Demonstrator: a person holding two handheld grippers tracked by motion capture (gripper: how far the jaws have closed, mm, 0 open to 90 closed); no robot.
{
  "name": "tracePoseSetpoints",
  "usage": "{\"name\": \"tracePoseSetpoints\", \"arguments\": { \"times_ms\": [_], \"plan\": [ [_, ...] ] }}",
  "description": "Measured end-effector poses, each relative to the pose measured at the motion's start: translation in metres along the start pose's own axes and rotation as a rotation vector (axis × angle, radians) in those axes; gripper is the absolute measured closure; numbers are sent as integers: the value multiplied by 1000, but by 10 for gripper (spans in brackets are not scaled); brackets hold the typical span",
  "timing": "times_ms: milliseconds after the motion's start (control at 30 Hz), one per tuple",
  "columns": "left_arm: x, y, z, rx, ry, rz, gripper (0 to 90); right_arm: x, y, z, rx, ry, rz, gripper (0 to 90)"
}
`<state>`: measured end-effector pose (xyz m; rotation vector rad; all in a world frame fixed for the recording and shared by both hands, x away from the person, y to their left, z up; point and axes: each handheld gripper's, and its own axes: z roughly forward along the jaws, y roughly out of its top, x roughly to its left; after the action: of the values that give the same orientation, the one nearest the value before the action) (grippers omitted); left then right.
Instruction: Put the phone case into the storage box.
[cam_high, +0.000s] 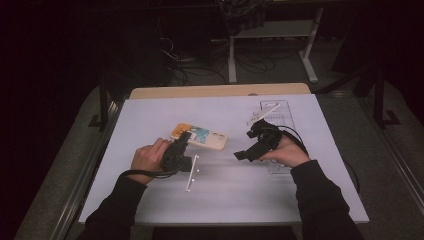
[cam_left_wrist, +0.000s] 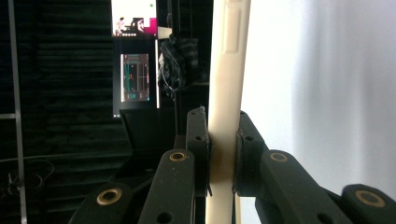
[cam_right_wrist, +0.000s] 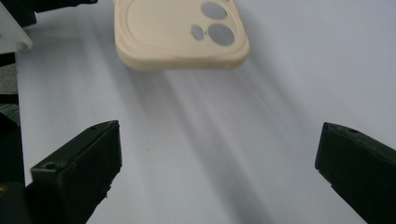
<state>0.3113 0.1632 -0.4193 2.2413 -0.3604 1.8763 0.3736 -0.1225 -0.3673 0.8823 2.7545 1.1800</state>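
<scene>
Cream-coloured silicone or soft plastic is what the phone case (cam_high: 199, 136) appears to be made of, and that softness is the main hazard. The left hand-held gripper (cam_high: 181, 141) is clamped on one long side wall of the case; in the left gripper view the pads (cam_left_wrist: 201, 151) pinch a thin cream edge (cam_left_wrist: 226, 93) that runs straight up between the jaws. In the high view the case sits at the middle of the white surface (cam_high: 150, 115), left of centre, its printed face up; the right gripper view shows a shadow under its camera-hole end (cam_right_wrist: 182, 35), so that end looks raised off the surface rather than lying flat.

The right hand-held gripper (cam_high: 244, 154) stands with its jaws wide apart and nothing between them, pointing toward the case but well short of it.

A grip on a single flexible wall could let the case bend, twist or peel out of the left jaws, especially if the right one pushes or pulls on the far end. If the right jaws close too early, they would meet only air or nick the corner and swing the case round. A thin white strip (cam_high: 192, 173) lies on the surface just beside the left hand (cam_high: 148, 159); a careless sweep of the wrist or trailing cable might knock it away.
</scene>
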Motion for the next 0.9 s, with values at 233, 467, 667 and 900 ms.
{"name": "tracePoseSetpoints", "arguments": {
  "times_ms": [233,467,667,900],
  "plan": [
    [1,-6,0,15,-6,-11,797,-2,-8,-5,-7,-26,4,0],
    [5,-6,-1,15,-26,-44,797,-2,-13,-3,-1,-29,3,0],
    [7,-6,0,17,-55,-97,797,-3,-13,-2,-6,-37,-1,0],
    [7,-6,2,32,-105,-143,796,-3,-13,0,0,-47,3,0]
  ]
}}
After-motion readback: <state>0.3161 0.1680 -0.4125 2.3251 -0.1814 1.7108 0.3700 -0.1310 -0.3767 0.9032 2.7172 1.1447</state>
